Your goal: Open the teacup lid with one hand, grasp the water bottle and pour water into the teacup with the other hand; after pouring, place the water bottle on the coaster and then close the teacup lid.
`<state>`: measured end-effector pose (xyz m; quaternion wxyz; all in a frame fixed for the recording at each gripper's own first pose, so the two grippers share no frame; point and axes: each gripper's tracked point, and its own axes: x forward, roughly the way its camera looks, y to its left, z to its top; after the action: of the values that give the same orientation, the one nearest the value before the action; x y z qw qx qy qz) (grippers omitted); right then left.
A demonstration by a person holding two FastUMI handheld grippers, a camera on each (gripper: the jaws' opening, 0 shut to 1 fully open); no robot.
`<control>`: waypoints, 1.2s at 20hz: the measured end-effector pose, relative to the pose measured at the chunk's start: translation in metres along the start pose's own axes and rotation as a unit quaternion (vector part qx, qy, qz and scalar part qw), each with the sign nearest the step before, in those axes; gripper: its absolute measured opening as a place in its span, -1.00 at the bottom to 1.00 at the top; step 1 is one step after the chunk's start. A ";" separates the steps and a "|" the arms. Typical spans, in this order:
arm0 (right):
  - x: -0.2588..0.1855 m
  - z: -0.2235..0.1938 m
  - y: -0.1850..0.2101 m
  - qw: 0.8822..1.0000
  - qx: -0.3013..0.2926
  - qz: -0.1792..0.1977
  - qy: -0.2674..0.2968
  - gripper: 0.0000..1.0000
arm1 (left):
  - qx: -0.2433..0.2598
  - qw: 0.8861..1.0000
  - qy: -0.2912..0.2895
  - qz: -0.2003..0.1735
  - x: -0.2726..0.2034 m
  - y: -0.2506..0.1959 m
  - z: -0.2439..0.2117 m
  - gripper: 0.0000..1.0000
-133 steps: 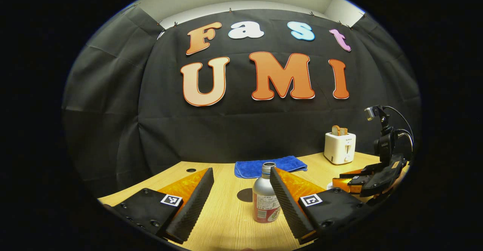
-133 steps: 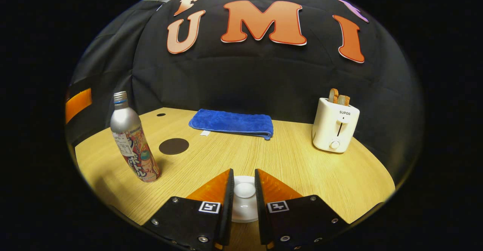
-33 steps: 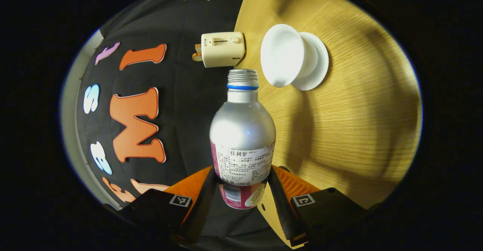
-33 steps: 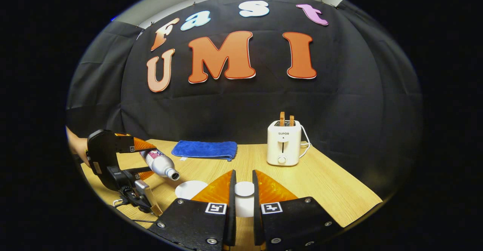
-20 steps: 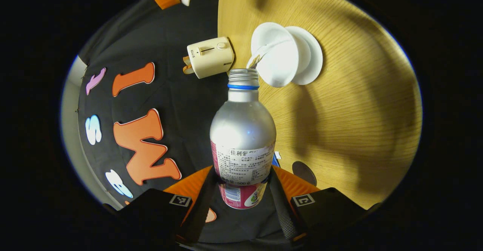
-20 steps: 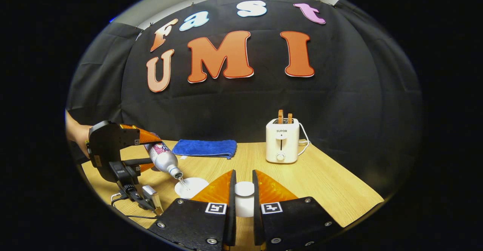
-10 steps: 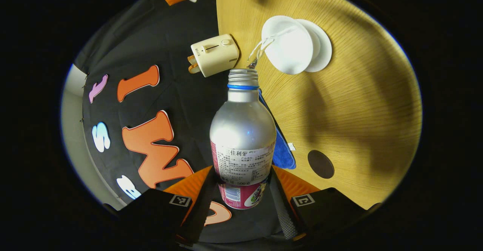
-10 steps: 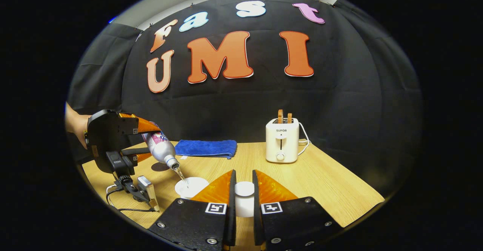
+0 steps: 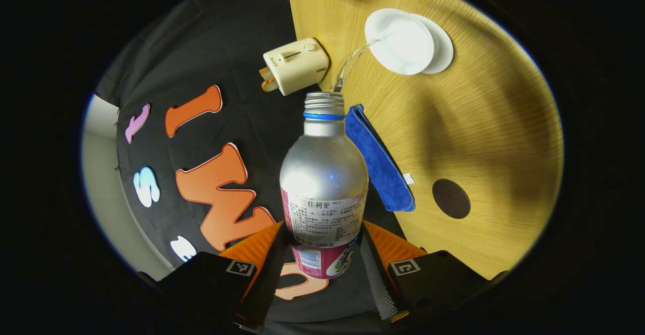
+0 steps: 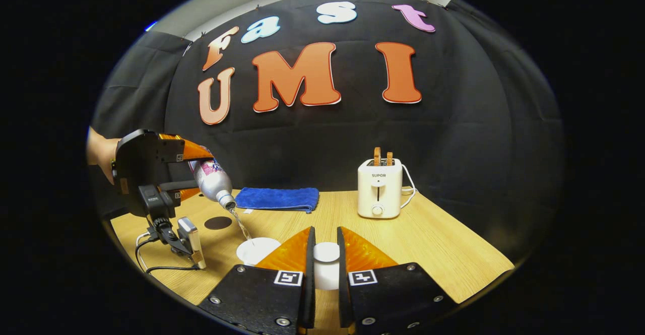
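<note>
Water is running from the water bottle [image 9: 324, 174] in a thin stream [image 9: 352, 63] down into the open teacup [image 9: 400, 48], which sits on its saucer on the counter [image 9: 484, 123]. My left tool [image 9: 322, 254] is clamped on the bottle's lower body, both fingers pressing the label band, with the neck tipped downward. In the right gripper view I can see the same pour from the side: bottle mouth above and a little to one side of the cup [image 10: 258, 249], the stream arcing across the gap.

My right tool [image 10: 325, 264] is narrow, its fingers closed around the knob of the teacup lid [image 10: 326, 262], holding it up off the cup and just beside it.

To do this well I judge the tilt should stay shallow, so the stream lands inside the rim and not on the saucer or the wood. I would bring the mouth nearer to the cup's middle, since the stream currently meets it close to the near edge. I cannot tell how full the cup is. The lid needs to stay clear of the stream.

The dark round coaster [image 9: 451, 198] lies near the blue towel [image 9: 380, 163], well apart from the cup; that is where the bottle goes once I right it.
</note>
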<state>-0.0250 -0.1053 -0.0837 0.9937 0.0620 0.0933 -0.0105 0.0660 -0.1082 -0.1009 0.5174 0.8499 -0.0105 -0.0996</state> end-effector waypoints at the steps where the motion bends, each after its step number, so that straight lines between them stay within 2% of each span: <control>1: 0.000 0.000 0.000 1.000 0.000 -0.002 -0.001 -0.63 | 0.003 1.000 0.000 0.003 0.000 0.001 0.000 0.65; 24: -0.001 -0.007 0.011 1.000 -0.006 0.008 0.009 -0.63 | 0.080 0.995 -0.045 0.030 0.001 -0.008 0.045 0.64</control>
<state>-0.0266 -0.0939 -0.0892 0.9932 0.0564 0.1014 -0.0015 0.0584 -0.1440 -0.1283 0.4499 0.8823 -0.0671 -0.1208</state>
